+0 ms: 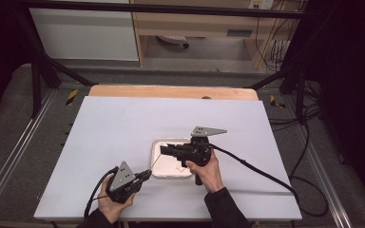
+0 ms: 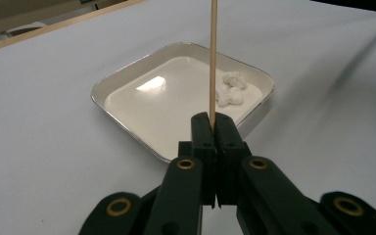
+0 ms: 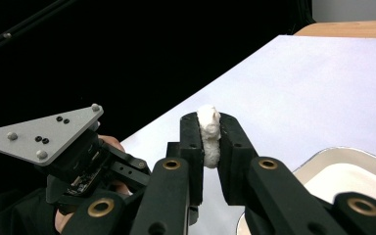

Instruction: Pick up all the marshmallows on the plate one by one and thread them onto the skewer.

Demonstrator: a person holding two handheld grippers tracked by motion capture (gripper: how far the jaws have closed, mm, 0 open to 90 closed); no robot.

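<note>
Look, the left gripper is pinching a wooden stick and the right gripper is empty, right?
Not quite. The left gripper does pinch the wooden stick, but the right gripper is not empty: the right gripper view shows a white lump squeezed between its jaws.

From above my side, one camera looks down on the shallow square white tray; both my tong cameras sit close beside it.
</note>
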